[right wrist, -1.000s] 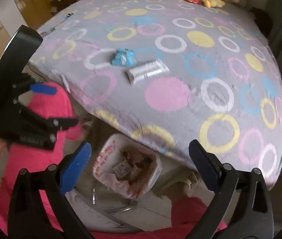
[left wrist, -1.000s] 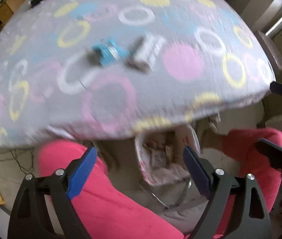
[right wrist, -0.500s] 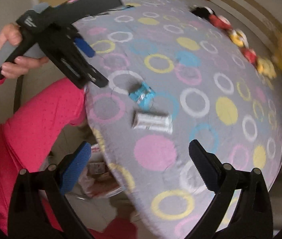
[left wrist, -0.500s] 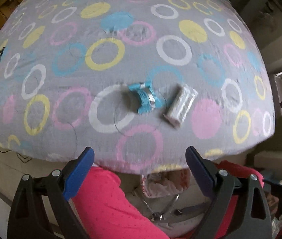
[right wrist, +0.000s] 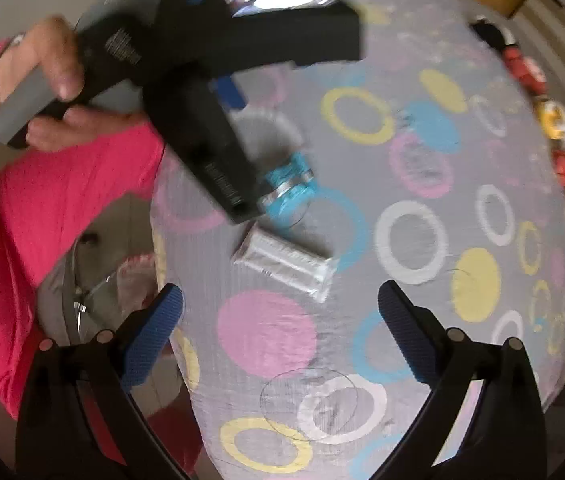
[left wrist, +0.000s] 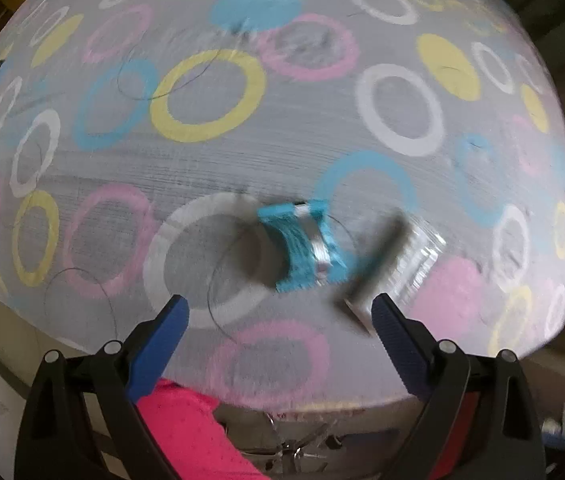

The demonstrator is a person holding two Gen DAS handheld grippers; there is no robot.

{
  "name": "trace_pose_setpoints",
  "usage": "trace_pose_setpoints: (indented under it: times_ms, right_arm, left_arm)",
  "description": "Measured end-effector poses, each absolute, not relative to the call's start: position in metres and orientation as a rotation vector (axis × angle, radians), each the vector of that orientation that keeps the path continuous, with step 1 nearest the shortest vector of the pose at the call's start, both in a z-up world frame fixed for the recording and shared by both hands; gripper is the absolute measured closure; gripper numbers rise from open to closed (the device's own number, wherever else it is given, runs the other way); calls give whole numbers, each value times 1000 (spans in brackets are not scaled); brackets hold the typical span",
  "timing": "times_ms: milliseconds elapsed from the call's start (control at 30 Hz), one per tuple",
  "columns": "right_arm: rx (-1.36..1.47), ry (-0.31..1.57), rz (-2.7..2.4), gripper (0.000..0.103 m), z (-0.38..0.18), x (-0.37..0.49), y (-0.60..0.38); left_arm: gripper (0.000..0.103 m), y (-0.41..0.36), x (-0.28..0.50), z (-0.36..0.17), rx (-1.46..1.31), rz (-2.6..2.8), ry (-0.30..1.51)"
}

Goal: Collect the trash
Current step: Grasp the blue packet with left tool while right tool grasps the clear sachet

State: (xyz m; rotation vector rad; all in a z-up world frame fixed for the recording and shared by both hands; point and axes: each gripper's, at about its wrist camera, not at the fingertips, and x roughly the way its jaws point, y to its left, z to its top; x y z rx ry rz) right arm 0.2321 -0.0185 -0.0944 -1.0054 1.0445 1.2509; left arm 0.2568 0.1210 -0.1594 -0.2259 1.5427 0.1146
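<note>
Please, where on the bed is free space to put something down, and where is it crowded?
Free: the wide sheet between the silver wrapper and the row of toys, and the patch around the pink dot, near the right gripper. Crowded: the near corner, where the blue wrapper and silver wrapper lie close together and the left gripper hovers open.

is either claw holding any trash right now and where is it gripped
Nothing is held. The left claw and right claw are both open; the blue wrapper lies loose on the bed.

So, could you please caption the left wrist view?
Open left claw nearing blue wrapper on circle-patterned bedsheet.
</note>
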Motion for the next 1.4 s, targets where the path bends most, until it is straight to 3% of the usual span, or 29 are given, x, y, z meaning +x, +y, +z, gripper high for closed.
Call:
trace_pose_setpoints:
  times_ms: [700, 900, 1133, 1267, 1400]
  right_arm:
    - [-1149, 1039, 1450, 8, -208, 251, 0]
    - [-1144, 989, 1462, 9, -225, 259, 1]
    - [-1068, 999, 1474, 26, -233, 259, 0]
    - [-1057, 1031, 1434, 47, -229, 253, -4]
    - [-1041, 1047, 1373, 54, -227, 246, -6]
  left_arm:
    - [14, 127, 283, -230, -380, 227, 1562]
    - [22, 131, 283, -231, -400, 267, 1551]
    - [31, 117, 286, -235, -325, 313, 1556]
    - [46, 102, 297, -233, -294, 292, 1568]
    - [62, 88, 305, -232, -287, 267, 1567]
